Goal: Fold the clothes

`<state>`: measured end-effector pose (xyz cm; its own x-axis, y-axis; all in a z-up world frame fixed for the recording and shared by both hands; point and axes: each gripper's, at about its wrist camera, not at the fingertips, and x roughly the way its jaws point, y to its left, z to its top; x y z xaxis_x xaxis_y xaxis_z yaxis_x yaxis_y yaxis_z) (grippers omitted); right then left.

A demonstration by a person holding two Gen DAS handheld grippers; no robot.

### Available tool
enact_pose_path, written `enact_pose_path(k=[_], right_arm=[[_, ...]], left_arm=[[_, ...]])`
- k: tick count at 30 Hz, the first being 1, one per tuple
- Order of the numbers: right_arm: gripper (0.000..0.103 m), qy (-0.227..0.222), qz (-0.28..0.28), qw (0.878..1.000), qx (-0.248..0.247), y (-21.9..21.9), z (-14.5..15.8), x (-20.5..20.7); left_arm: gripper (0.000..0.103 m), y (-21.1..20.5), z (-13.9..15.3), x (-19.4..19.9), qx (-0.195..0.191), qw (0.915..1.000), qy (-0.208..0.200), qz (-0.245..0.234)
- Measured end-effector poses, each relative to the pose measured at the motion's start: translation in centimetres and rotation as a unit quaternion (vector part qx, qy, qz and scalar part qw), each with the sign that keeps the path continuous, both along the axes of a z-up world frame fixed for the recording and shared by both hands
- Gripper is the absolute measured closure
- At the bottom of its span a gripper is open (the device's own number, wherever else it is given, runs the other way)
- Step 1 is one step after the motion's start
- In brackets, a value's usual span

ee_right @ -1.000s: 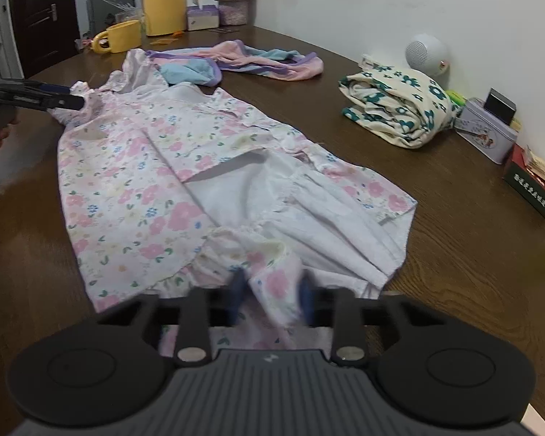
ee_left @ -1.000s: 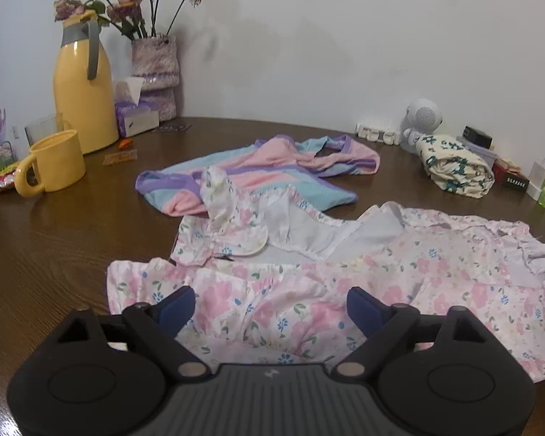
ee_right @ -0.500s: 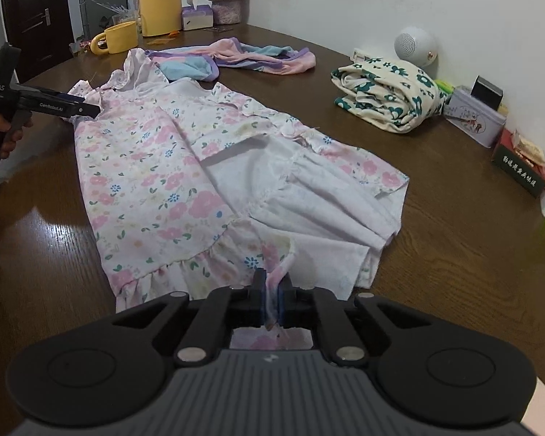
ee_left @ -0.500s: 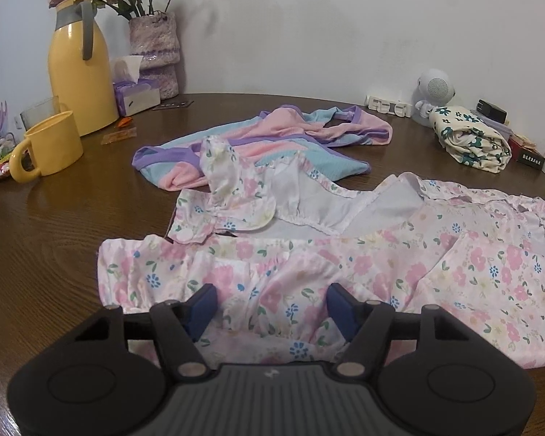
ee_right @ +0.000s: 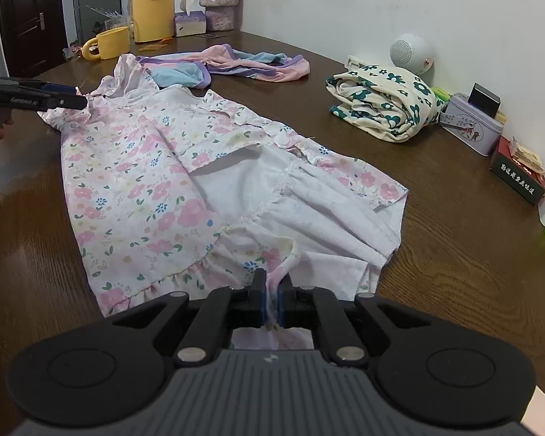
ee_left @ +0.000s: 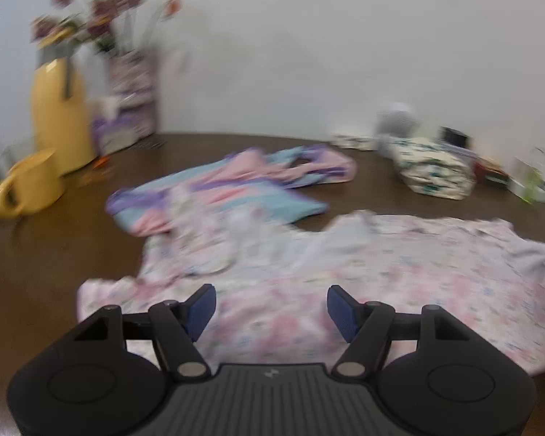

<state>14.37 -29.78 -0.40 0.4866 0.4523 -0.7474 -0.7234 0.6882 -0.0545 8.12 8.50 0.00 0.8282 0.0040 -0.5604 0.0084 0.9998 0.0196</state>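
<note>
Here, the floral dress lay flat on the wooden table, running lengthwise away from my right gripper, hem nearest to it and collar farthest. I judged the fabric to be thin, light and fully limp: it would sag from any single hold, slide easily over the polished wood, and wrinkle rather than resist. It was not fragile. Grasp points were therefore best taken at gathered edges, namely the ruffled hem and the shoulder or sleeve seams, where several layers bunch and give the pads something to bite.

My right gripper was closed down to a narrow slit on a pinch of the hem ruffle, which stood up between the two pads, directly ahead of and touching them.

My left gripper stood partly open, its jaws having just been closing from a wider setting. The pads pressed on nothing that I could see. The shoulder end of the dress lay directly beneath and ahead of them, between the two pads as that camera saw it, though the left view was blurred. In the right view its fingertips sat at the far sleeve edge; whether they touched the cloth I could not tell
</note>
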Motion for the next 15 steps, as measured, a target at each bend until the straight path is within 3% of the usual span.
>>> enact_pose_path(k=[1, 2, 3, 6, 7, 9, 12, 15], right_arm=[[0.093, -0.003, -0.007, 1.0, 0.003, -0.2, 0.2, -0.1], [0.082, -0.008, -0.016, 1.0, 0.009, -0.5, 0.4, -0.2], [0.062, -0.013, -0.026, 0.999, 0.016, -0.8, 0.8, -0.3], [0.025, -0.034, -0.052, 0.997, 0.055, -2.1, 2.5, -1.3], [0.02, -0.04, -0.058, 0.995, 0.07, -2.4, 3.0, -1.7], [0.0, -0.051, -0.069, 0.991, 0.103, -2.7, 4.0, -2.7], [0.0, -0.056, -0.1, 0.98, 0.162, -2.5, 4.9, -4.1], [0.0, -0.024, -0.163, 0.965, 0.206, -1.5, 4.5, -4.8]], left_arm=[[0.036, -0.7, 0.0, -0.1, 0.012, 0.9998, 0.002, -0.014], [0.038, -1.4, -0.1, -0.1, 0.023, 0.9994, 0.005, -0.024], [0.038, -1.8, -0.3, -0.1, 0.03, 0.999, 0.008, -0.032], [0.038, -2.7, -0.8, -0.2, 0.038, 0.9983, 0.012, -0.043], [0.037, -2.8, -0.8, -0.2, 0.037, 0.9983, 0.012, -0.043], [0.022, -2.9, -0.9, -0.3, 0.031, 0.9985, 0.011, -0.043], [0.006, -2.7, -0.7, -0.9, 0.015, 0.999, -0.001, -0.043], [0.002, -2.6, -0.3, -1.6, -0.003, 0.999, -0.004, -0.044]])
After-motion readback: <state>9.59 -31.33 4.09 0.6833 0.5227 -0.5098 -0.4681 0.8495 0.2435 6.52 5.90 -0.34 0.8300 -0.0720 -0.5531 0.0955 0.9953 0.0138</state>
